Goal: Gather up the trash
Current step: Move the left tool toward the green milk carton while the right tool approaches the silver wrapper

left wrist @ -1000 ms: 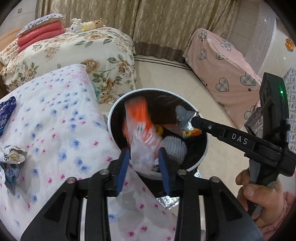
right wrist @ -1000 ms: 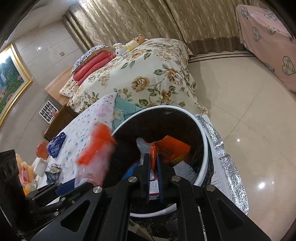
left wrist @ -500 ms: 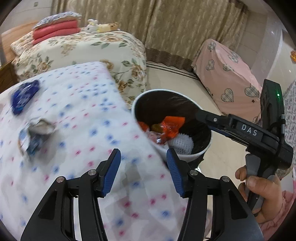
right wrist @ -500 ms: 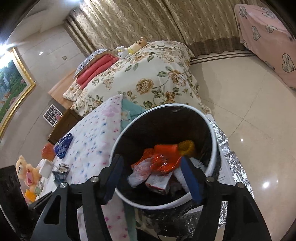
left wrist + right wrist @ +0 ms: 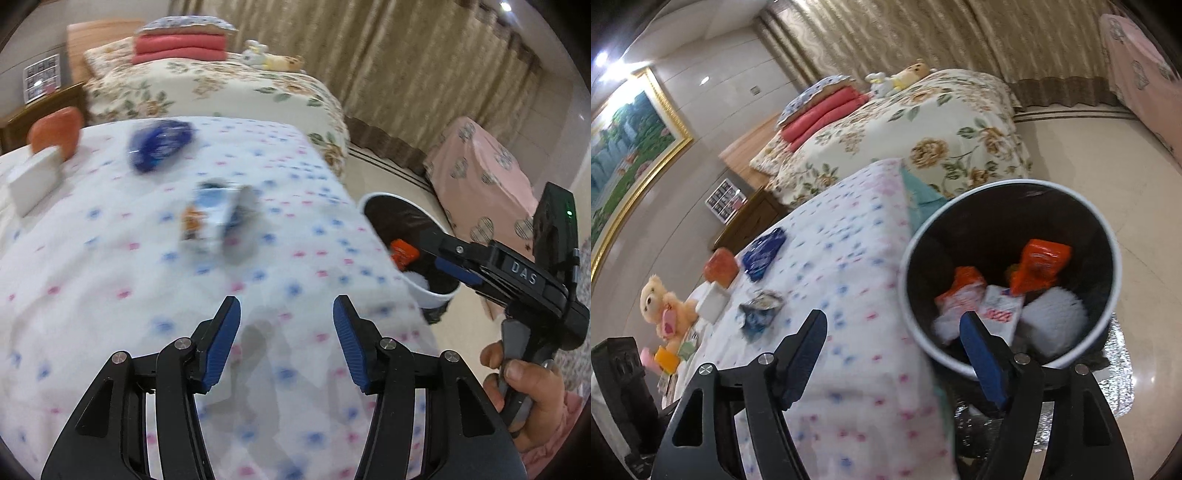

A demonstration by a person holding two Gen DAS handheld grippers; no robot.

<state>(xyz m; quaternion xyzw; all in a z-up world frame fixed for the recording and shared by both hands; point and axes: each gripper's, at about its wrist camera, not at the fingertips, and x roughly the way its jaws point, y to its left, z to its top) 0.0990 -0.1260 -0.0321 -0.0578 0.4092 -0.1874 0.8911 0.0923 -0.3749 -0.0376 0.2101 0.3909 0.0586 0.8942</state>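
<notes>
- Left wrist view: my left gripper (image 5: 286, 314) hangs over the dotted bedspread (image 5: 110, 295) with its blue pads apart and nothing between them.
- Ahead of it a crumpled blue-and-white wrapper (image 5: 218, 221) lies on the spread, blurred; beyond that sits a dark blue packet (image 5: 159, 146), with an orange packet (image 5: 55, 133) and a white box (image 5: 33, 184) at the far left.
- At the right edge of that view my right hand (image 5: 528, 376) grips the handle of the other tool, whose fingers reach over the bin (image 5: 424, 295).
- Right wrist view: my right gripper (image 5: 894, 325) has its jaws opening, with nothing held; 1 finger stands over the bedspread edge, the other in front of the bin's near rim.
- The white-rimmed bin, lined in black, stands on the floor just beside the bed and holds 2 orange wrappers (image 5: 1039, 264), a white carton with red print (image 5: 1001, 310) and something white and fluffy.
- The 3 packets on the spread lie well apart from the bin.
- A plush bear (image 5: 663, 308) sits at the far end.
</notes>
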